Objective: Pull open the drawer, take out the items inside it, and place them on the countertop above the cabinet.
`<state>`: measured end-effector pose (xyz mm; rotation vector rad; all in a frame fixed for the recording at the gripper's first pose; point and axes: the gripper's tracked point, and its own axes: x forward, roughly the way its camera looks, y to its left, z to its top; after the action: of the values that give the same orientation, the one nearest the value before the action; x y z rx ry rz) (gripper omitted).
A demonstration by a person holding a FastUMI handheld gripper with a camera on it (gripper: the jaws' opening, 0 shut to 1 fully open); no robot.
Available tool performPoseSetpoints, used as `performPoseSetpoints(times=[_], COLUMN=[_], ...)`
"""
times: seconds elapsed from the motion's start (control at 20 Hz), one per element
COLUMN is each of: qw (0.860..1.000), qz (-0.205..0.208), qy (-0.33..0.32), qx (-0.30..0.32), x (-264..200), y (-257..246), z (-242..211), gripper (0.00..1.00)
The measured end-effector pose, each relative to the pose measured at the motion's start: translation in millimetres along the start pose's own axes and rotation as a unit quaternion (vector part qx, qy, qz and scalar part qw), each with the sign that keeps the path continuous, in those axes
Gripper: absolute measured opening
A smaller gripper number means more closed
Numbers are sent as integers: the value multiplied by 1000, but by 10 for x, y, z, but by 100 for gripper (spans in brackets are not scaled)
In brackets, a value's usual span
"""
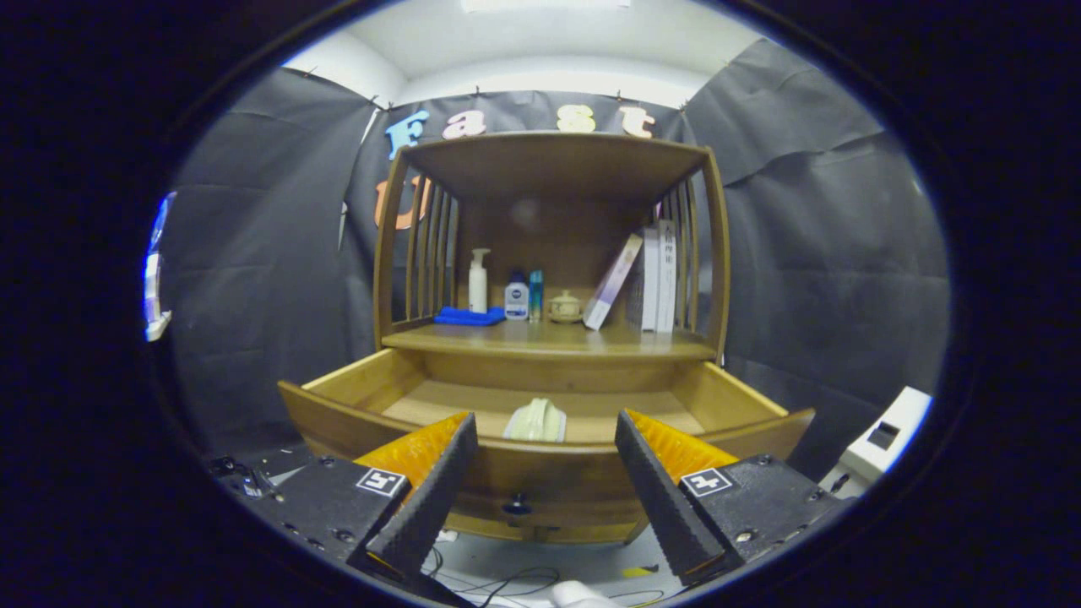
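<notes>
1. Gripper view: the gripper (545,473) has its fingers spread wide apart, holding nothing, just before the pulled-out drawer (540,473).
2. One pale cream item (536,420) lies inside the drawer, beyond the fingers.
3. Above, the bench (549,339) carries bottles (479,281), a blue cloth (469,316) and books (654,276).
</notes>
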<state>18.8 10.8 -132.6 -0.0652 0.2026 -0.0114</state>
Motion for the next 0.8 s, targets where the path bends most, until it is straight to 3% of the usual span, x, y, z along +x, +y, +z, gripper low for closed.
performPoseSetpoints(times=[0.45,0.8], qw=[995,983], qz=[19,14], qy=[66,173], qx=[73,64], x=[777,1515], y=[-57,-62], z=[831,797], gripper=[100,99])
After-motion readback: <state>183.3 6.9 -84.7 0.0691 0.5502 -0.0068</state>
